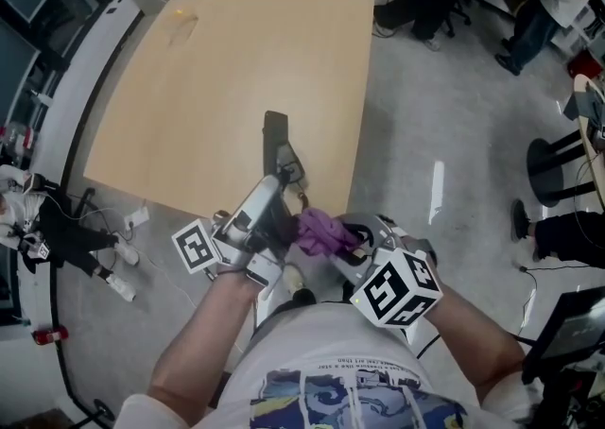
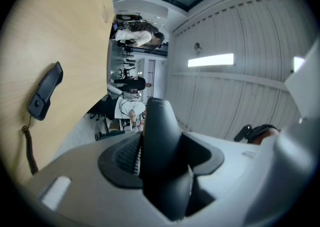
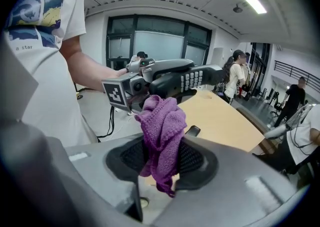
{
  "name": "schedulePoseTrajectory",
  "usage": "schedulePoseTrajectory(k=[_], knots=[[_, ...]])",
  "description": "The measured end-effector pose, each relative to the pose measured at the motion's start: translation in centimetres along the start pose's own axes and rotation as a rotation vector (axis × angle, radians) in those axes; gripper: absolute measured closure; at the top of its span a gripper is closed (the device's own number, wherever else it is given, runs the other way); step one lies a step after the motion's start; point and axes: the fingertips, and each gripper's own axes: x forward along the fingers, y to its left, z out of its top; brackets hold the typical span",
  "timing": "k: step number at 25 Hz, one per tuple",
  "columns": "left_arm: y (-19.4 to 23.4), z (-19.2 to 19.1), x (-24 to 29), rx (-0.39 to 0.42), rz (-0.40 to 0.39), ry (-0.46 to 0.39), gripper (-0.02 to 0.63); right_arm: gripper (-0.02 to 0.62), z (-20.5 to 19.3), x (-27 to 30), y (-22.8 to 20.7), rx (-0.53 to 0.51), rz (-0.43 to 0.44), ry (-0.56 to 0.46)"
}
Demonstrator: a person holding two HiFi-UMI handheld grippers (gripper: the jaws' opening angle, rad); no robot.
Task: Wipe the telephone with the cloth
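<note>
While left hand-held gripper clamps the black keypad telephone, right hand-held gripper pinches purple knit cloth beside it; corded handset lies on worktop.

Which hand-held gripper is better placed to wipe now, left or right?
Right. The right hand-held gripper grips the purple cloth beside the telephone, which the left hand-held gripper holds.

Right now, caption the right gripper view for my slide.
Right gripper clamps a purple cloth close to the telephone held in the left gripper.
</note>
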Motion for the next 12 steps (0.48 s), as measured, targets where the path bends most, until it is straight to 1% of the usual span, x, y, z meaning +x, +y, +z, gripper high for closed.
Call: schedulePoseTrajectory(k=[3,5,9,12], knots=[[0.2,0.3,-0.3,0.047,0.029,-0.013,0.351,0.456,-1.0,-0.2,-0.7,0.020,-0.023,0.011],[0.4,0.6,-0.6,0.096,0.068,-0.023,0.351,0.456,-1.5,-0.4,-1.0,0.038,-0.036,0.013],[1.4,1.5,-1.1,0.235,0.189,-0.043,0.351,0.456,-2.3,-0.7,-1.2,0.050,-0.030,0.012],[3.0,1.5,-0.6,0.287,0.277,-0.055,0.351,0.456,-3.3,-1.4,-2.0,0.057,-0.018,0.009]])
